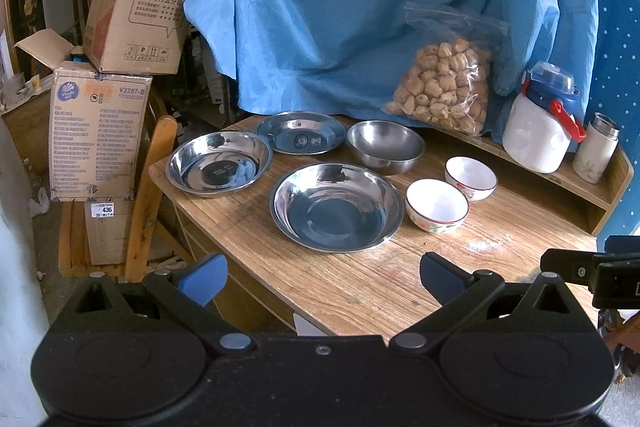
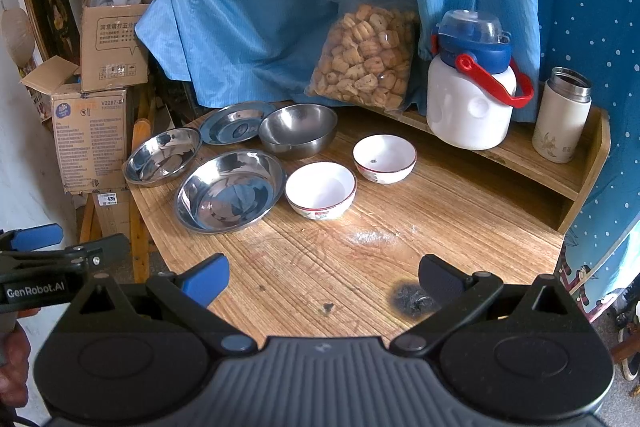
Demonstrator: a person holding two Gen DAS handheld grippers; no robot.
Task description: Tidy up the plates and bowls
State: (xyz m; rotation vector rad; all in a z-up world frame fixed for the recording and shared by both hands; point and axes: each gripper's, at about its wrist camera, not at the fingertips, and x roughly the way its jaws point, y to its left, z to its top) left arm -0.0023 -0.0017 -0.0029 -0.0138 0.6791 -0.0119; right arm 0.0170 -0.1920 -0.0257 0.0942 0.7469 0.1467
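Three steel plates, one steel bowl and two white bowls sit on the wooden table (image 1: 360, 287), none stacked. The largest plate (image 1: 336, 207) lies nearest the front; a second plate (image 1: 219, 162) sits to its left near the table edge, and the third plate (image 1: 301, 133) lies behind them, close to the steel bowl (image 1: 386, 146). The two white bowls stand right of the big plate, the near white bowl (image 1: 437, 205) just beside its rim and the far white bowl (image 1: 471, 178) a little behind it. On the raised shelf (image 2: 520, 151) at the back stand one jug (image 2: 470, 99), one flask (image 2: 562, 115) and one bag of snacks (image 2: 366, 59). The left gripper (image 1: 320, 277) hovers over the front of the table, jaws spread wide, holding nothing. The right gripper (image 2: 322, 279) is likewise wide open and empty.
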